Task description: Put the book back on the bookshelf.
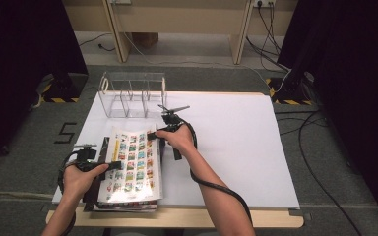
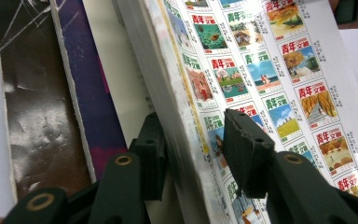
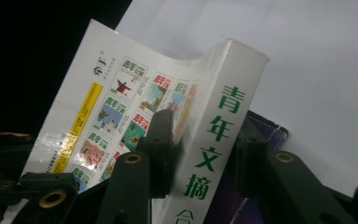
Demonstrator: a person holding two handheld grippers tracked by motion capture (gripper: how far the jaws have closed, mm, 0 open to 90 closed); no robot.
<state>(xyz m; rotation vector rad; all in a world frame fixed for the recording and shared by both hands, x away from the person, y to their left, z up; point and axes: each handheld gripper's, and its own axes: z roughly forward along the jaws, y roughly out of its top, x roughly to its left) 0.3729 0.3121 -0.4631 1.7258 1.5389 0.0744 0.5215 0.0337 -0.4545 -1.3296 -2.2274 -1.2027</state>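
A thick white book [image 1: 133, 164] with rows of small colour cover pictures lies on top of a stack at the table's front left. My right gripper [image 1: 156, 135] holds it at its far right corner. In the right gripper view both pads of my right gripper [image 3: 203, 140] press on it, one on the cover and one behind the spine [image 3: 219, 135] with green characters. My left gripper [image 1: 109, 167] is at the book's left edge. Its jaws [image 2: 191, 135] straddle the book's page edge [image 2: 177, 116] without clamping it.
Under the white book lie a purple book [image 2: 93, 93] and a dark scuffed one [image 2: 37, 116]. A clear acrylic rack [image 1: 133, 96] with dividers stands at the back left of the white tabletop [image 1: 236, 147]. Cables trail on the floor at the right.
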